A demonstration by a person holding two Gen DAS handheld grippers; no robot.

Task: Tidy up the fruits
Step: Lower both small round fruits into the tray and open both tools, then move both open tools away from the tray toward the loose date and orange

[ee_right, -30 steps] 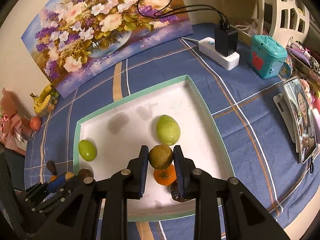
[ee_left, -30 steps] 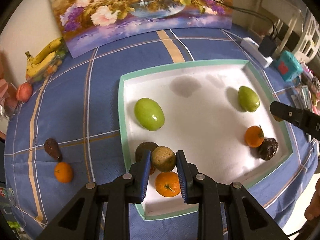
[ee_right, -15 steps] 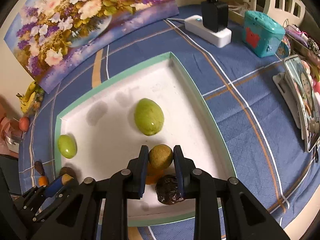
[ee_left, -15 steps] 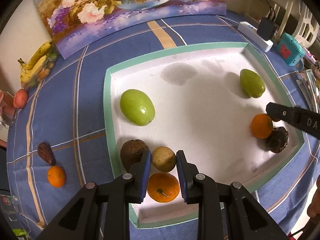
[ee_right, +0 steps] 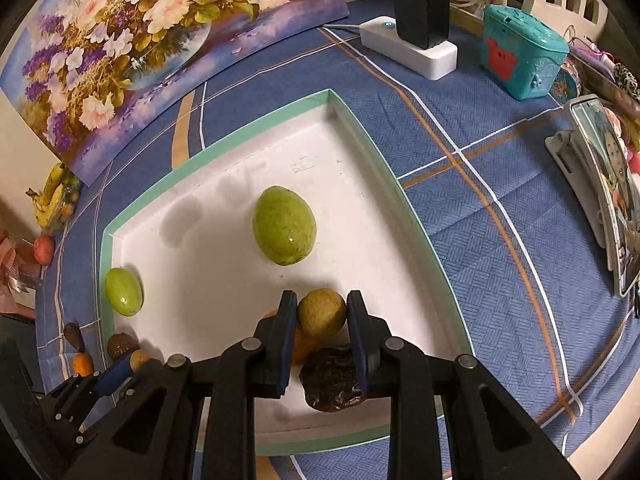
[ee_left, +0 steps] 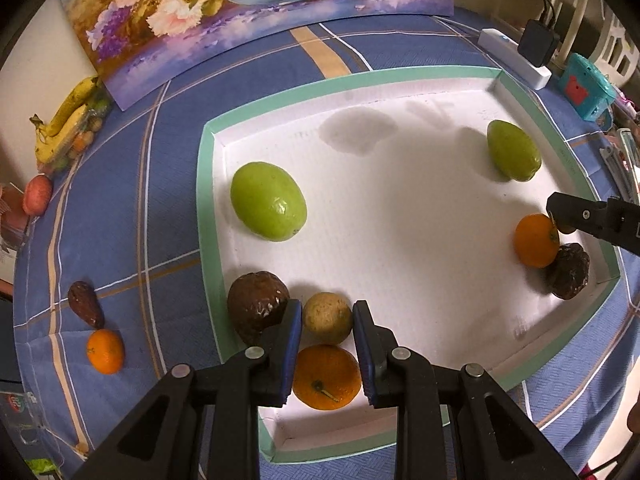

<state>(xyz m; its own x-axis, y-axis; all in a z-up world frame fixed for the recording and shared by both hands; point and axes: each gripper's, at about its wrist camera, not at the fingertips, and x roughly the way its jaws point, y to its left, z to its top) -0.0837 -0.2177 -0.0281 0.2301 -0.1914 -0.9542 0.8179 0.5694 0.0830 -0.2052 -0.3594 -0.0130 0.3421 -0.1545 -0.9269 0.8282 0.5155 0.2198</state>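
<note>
Left hand-held gripper (ee_left: 327, 330) is clamped on a small tan round fruit (ee_left: 327, 318), low over the tray's near left corner. Beside that fruit sit a dark brown wrinkled fruit (ee_left: 256, 304) and, just under the jaws, an orange (ee_left: 326, 378). Right hand-held gripper (ee_right: 322, 320) is likewise clamped on a second tan fruit (ee_right: 321, 312), above the tray's near right corner, where a second orange (ee_left: 536, 240) and a dark wrinkled fruit (ee_right: 332, 384) lie touching each other.

The white tray (ee_left: 208, 184) with its green rim rests on a bench covered by a blue checked cloth (ee_right: 500, 240). One large green fruit (ee_left: 268, 200) lies near the tray's left edge; another green fruit (ee_right: 284, 230) lies toward its right edge.

Off the tray, on the cloth near the bench's left edge, a small orange (ee_left: 105, 351) touches a dark pear-shaped fruit (ee_left: 85, 303). Bananas (ee_left: 66, 120) and a reddish fruit (ee_left: 37, 199) sit at the far left corner.
</note>
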